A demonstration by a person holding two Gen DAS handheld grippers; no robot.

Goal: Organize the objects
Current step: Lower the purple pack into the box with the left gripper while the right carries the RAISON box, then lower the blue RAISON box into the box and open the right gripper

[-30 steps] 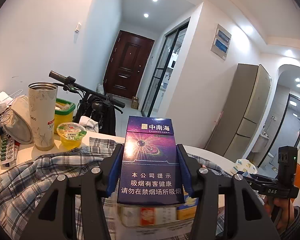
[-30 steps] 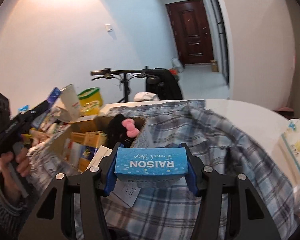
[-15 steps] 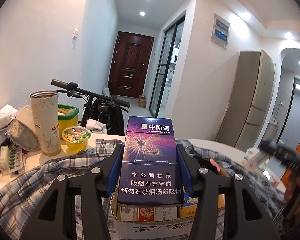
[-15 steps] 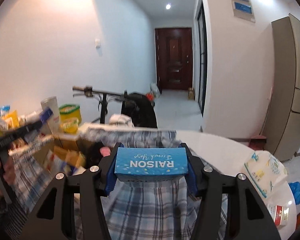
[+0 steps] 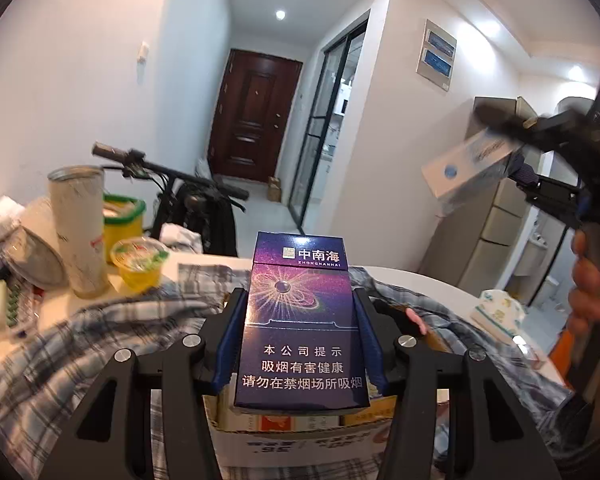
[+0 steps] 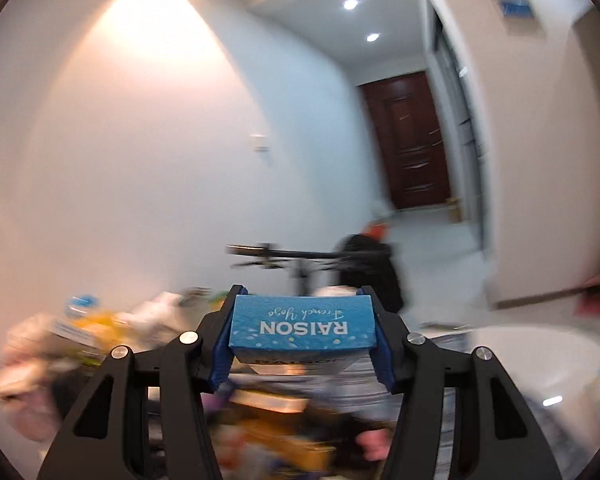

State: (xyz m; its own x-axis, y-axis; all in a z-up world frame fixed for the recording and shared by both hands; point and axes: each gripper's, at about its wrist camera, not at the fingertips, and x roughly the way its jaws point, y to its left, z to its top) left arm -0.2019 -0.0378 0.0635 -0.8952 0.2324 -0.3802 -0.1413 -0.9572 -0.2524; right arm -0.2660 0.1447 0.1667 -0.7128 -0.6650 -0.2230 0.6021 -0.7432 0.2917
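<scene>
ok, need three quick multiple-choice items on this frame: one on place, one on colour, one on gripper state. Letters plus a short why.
1. Where is the open cardboard box?
A. below the held purple cigarette pack
B. on the floor
C. beside the door

2. What colour is the top of the RAISON pack?
A. red
B. blue
C. green

3. How is the left gripper?
A. open
B. shut empty
C. shut on the purple pack

Key: A, the box shows under the pack; B, the lettered face is blue; C, both fingers press the pack's sides. The right gripper likewise clamps the RAISON pack.

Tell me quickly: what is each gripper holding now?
Left gripper: closed on the purple cigarette pack.
Right gripper: closed on the blue RAISON box.
</scene>
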